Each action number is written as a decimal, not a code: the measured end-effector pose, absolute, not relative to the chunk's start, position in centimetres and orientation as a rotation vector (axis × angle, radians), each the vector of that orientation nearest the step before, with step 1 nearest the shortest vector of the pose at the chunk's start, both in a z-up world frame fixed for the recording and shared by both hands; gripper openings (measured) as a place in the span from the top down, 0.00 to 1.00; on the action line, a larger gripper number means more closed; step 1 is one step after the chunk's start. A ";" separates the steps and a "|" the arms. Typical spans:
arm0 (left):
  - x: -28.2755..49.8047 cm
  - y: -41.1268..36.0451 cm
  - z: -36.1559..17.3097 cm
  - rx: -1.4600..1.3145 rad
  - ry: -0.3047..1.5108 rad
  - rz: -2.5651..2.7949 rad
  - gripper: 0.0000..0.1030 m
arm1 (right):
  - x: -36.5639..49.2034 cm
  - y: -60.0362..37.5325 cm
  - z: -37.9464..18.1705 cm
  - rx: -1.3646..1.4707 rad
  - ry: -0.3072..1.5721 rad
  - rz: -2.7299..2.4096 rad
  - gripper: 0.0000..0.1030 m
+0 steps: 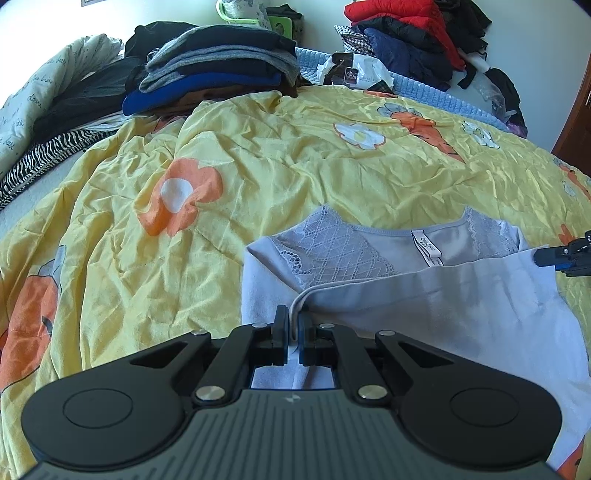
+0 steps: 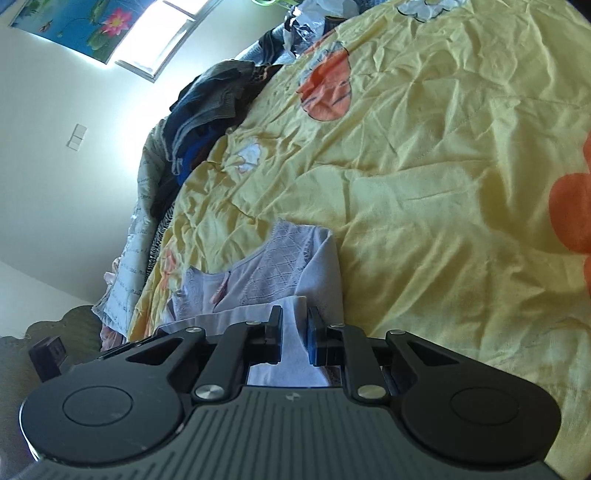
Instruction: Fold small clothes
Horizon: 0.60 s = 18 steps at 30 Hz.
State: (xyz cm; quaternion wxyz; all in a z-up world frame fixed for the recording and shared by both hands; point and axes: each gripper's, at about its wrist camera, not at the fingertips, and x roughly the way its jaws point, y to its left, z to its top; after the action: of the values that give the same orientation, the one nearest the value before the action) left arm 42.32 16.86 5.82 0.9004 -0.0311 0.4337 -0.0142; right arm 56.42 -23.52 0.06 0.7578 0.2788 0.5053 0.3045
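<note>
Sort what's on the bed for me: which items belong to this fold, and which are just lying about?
In the job:
lavender lace top
left gripper, shut on its hem
right gripper, shut on its edge

Lying about:
folded dark stack
red and navy jackets
zebra-print cloth
yellow floral bedspread

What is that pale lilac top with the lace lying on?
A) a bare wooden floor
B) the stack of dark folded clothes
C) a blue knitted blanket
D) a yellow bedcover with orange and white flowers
D: the lilac top lies spread on the wrinkled yellow bedcover, whose orange and white flowers show around it; the stack of dark clothes sits well beyond it, at the far edge.
</note>
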 end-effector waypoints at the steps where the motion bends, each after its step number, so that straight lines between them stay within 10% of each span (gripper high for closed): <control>1: 42.3 16.9 5.8 -0.065 0.898 -0.028 0.95 | 56.4 -23.5 -0.1 0.603 1.103 0.661 0.85; 18: 46.1 18.5 5.7 -0.083 0.848 0.045 0.96 | 60.5 -22.1 -0.1 0.642 1.018 0.592 0.94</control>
State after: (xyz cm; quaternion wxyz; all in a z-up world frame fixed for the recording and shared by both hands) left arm 46.07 18.53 5.75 0.9104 -0.0402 0.4112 0.0217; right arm 60.50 -22.06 -0.05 0.7834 0.2975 0.4719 0.2741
